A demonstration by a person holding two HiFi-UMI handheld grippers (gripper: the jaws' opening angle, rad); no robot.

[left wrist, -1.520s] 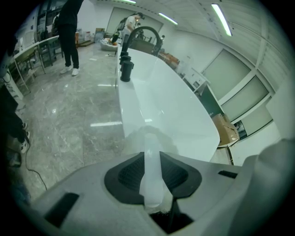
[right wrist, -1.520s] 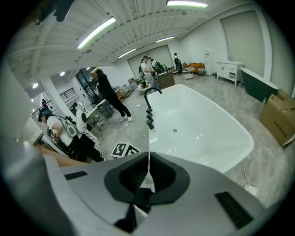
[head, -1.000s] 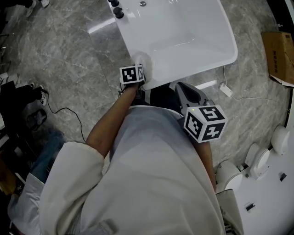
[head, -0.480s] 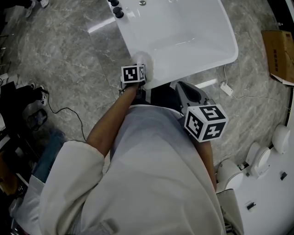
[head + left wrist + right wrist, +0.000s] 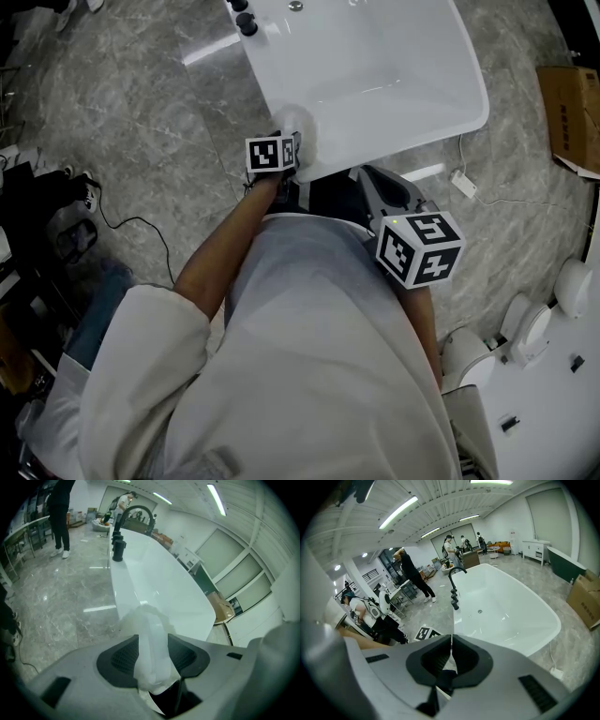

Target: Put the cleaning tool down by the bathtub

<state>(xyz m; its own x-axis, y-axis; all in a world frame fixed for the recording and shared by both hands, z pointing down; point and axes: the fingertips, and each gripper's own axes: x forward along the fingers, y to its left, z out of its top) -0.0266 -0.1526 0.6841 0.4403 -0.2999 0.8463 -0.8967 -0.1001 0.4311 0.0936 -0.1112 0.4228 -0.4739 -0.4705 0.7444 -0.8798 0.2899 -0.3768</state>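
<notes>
at the near end of the white bathtub (image 5: 375,56), over its left corner, the left gripper (image 5: 152,645) points steeply down at the rim. its jaws have just been opening and now stand wide apart, with the cleaning tool (image 5: 149,620), a soft white cloth-like wad, standing between them. the pads look as though they only flank the wad and no longer squeeze it, so i judge the hold to be let go. from the head view the tool (image 5: 295,122) sits right at the tub's edge, just ahead of the gripper's marker cube (image 5: 272,153); whether it rests fully on the rim or leans against the gripper cannot be told.

the right gripper (image 5: 450,656) hangs apart on the other side, its jaws brought together with nothing in them, and it has no part in this step.

the carrying and lowering look done, and the release looks made. what seems left is to draw the left gripper back off the wad without dragging it, and to check that the tool stays at the tub and does not slip to the grey stone floor (image 5: 141,141).
</notes>
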